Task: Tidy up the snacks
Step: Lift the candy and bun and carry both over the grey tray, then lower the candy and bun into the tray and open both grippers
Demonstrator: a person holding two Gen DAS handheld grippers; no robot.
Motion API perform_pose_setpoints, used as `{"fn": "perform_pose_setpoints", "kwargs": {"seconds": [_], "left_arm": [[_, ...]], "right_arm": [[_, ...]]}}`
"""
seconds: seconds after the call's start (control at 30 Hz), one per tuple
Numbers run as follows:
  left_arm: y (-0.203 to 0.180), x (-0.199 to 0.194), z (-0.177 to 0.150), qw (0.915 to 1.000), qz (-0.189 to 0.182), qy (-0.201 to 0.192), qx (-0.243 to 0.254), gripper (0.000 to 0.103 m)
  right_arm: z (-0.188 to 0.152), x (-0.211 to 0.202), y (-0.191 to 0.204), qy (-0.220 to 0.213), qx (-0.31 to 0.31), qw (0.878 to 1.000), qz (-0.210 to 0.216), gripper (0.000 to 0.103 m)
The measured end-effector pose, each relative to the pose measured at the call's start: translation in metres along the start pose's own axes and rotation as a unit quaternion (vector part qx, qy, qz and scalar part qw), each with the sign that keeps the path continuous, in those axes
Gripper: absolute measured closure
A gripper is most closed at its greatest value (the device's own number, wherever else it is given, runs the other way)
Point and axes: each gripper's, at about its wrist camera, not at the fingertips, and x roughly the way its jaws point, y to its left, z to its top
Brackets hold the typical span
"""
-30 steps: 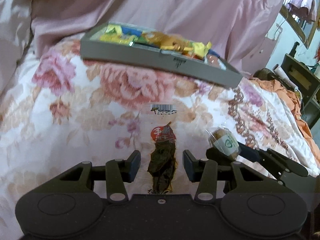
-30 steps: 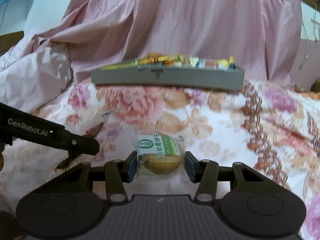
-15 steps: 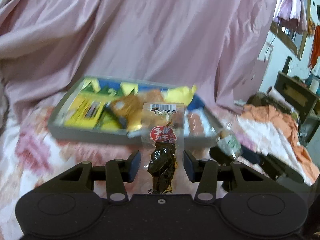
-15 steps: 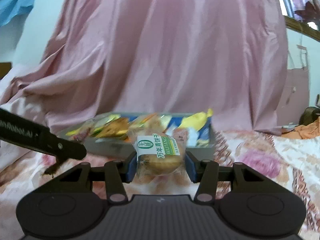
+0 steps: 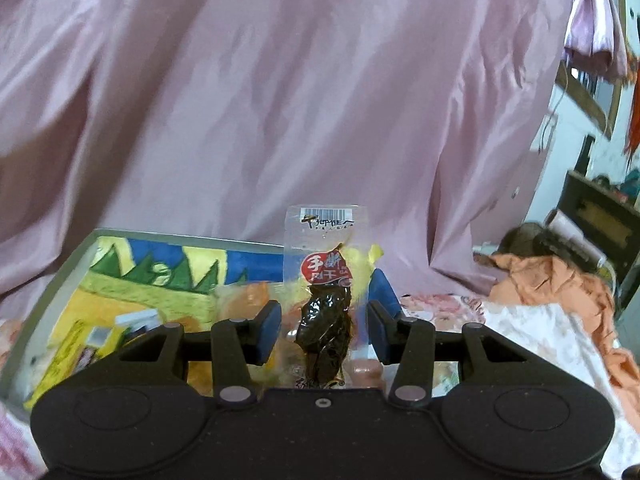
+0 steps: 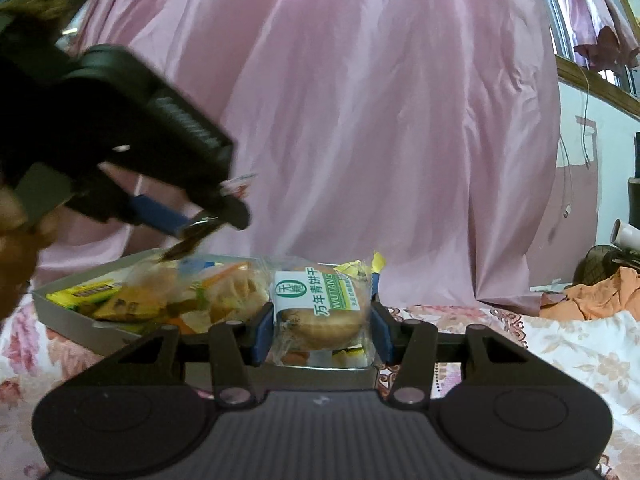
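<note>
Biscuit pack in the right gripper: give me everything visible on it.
The biscuit pack is a clear crinkly wrapper around one round golden-brown biscuit, with a white-and-green label printed WUTANG. It stands upright, clamped on both sides by the right gripper, in front of the grey snack tray.

Soft, dim indoor light with a pink cast from the curtain (image 5: 280,100). Daylight enters from a window (image 6: 600,72) at two o'clock. Fisheye bending curves the edges, corners go black, and the snack tray (image 5: 56,292) is motion-blurred.
</note>
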Motion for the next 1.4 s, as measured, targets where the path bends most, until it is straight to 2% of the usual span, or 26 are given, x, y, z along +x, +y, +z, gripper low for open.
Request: {"fn": "perform_pose_setpoints", "kwargs": {"seconds": [0.23,0.6,0.7,0.83,0.97,1.03,1.13,1.4], "left_arm": [[-0.011,0.041,-0.008,0.9996,0.012,0.026,-0.004,0.055],[-0.01,0.052,-0.015,0.9986,0.026,0.046,0.004,0.053],[-0.007,0.052,-0.016,0.9986,0.027,0.046,-0.004,0.048],[-0.01,0.049,-0.017,0.9989,0.024,0.039,0.012,0.03],[-0.015,0.042,-0.014,0.9993,0.021,0.026,0.019,0.016],[-0.017,0.039,-0.013,0.9992,0.024,0.021,0.023,0.014],[-0.016,0.035,-0.011,0.9992,0.028,0.015,0.023,0.006],[-0.006,0.016,-0.011,0.9991,0.041,-0.008,0.006,0.001]], "right_arm": [[-0.008,0.012,0.003,0.012,-0.005,1.0,-0.005,0.048],[-0.007,0.021,0.002,0.026,0.005,1.0,-0.003,0.044],[-0.007,0.022,0.002,0.026,0.003,1.0,-0.002,0.041],[-0.009,0.022,0.003,0.025,0.002,1.0,-0.001,0.035],[-0.01,0.021,0.003,0.023,0.0,1.0,-0.002,0.03],[-0.011,0.02,0.004,0.022,-0.001,1.0,-0.003,0.027],[-0.012,0.019,0.003,0.02,0.004,1.0,-0.007,0.015],[-0.009,0.015,0.004,0.018,0.005,1.0,0.001,0.009]]}}
